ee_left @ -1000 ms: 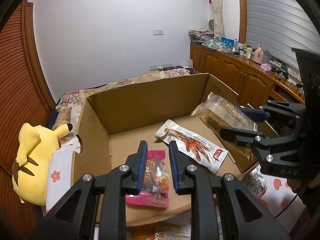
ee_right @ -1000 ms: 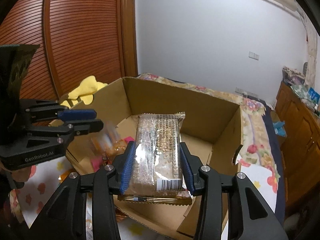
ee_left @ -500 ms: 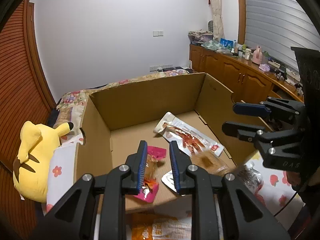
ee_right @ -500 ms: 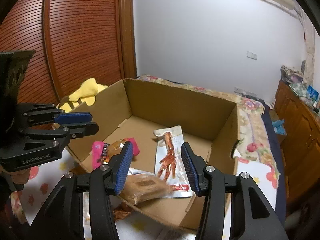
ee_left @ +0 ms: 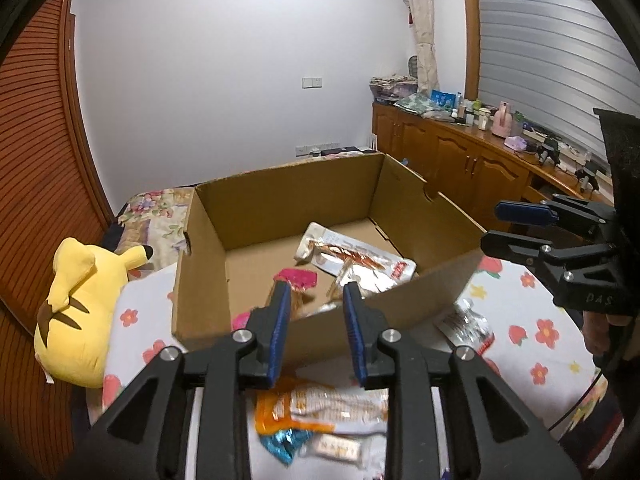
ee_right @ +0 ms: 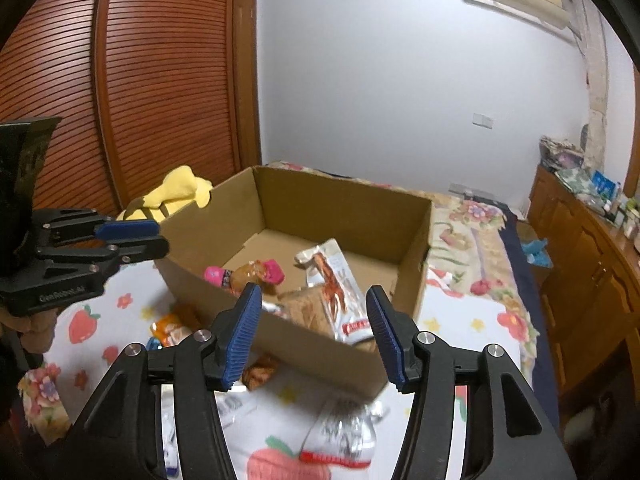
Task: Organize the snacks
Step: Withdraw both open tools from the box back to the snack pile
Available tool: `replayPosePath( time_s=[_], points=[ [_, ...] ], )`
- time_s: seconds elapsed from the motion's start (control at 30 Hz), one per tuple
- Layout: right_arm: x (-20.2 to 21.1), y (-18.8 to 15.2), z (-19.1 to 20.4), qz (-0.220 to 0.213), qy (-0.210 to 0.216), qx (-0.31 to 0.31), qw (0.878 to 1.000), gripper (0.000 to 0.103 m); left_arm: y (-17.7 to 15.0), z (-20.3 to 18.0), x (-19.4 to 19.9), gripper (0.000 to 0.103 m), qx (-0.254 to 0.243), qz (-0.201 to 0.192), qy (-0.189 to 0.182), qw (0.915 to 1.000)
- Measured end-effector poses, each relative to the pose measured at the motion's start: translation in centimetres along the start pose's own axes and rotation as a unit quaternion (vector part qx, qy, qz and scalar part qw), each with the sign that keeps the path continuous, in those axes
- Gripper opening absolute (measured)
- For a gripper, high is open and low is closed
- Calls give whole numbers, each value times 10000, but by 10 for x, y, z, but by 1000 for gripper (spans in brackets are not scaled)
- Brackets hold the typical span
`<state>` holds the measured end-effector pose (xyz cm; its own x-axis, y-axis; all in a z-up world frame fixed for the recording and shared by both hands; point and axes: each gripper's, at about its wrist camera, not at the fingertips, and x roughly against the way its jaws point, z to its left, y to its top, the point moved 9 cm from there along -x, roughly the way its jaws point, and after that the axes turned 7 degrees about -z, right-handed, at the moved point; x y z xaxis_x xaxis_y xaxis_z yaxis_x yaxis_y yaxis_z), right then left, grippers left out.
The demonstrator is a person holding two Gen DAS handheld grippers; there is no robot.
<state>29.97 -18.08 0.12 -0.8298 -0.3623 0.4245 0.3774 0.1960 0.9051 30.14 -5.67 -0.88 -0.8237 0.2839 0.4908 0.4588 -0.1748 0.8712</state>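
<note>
Both my left gripper (ee_left: 314,320) and right gripper (ee_right: 312,332) gape empty; the orange snack packet (ee_left: 320,404) below my left jaws looks light, crinkly, slippery, so I'd pinch its sealed edge.

Cardboard box (ee_left: 400,312): matt brown corrugated paper. Snack packets (ee_right: 340,300) inside: glossy plastic film, crinkled. Bedsheet (ee_left: 528,340): soft printed cloth. Plush toy (ee_left: 76,308): fuzzy yellow fabric. Left gripper (ee_left: 314,328): matt black plastic; fingers (ee_left: 278,320) have ribbed blue pads. Wardrobe door (ee_right: 140,60): slatted, lacquered wood.
</note>
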Motion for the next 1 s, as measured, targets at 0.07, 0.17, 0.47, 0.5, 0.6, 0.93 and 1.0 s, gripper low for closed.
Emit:
replayPosePath(
  time_s=[0.07,0.17,0.47,0.5,0.6,0.93,1.0],
  points=[
    [6,-9,0,48,-44,-33,10000,58,-9,-2,5,33,-20,47,-27,10000],
    [16,-20,1,113,-119,-62,9998,60,-25,-7,13,38,-39,109,-76,9999],
    [31,-62,0,312,-234,-222,9990,69,-80,-27,33,40,17,408,-172,9990],
    [31,-67,0,352,-246,-240,9988,69,-88,-30,34,40,37,449,-174,9988],
    [26,-82,-1,510,-259,-301,9979,69,-104,-34,35,41,61,525,-183,9984],
    [-8,-122,-9,1101,-331,-317,9929,70,-145,-44,31,46,108,757,-255,9967],
    [-22,-131,-15,1291,-398,-305,9904,70,-149,-43,30,46,143,793,-250,9964]
  ],
)
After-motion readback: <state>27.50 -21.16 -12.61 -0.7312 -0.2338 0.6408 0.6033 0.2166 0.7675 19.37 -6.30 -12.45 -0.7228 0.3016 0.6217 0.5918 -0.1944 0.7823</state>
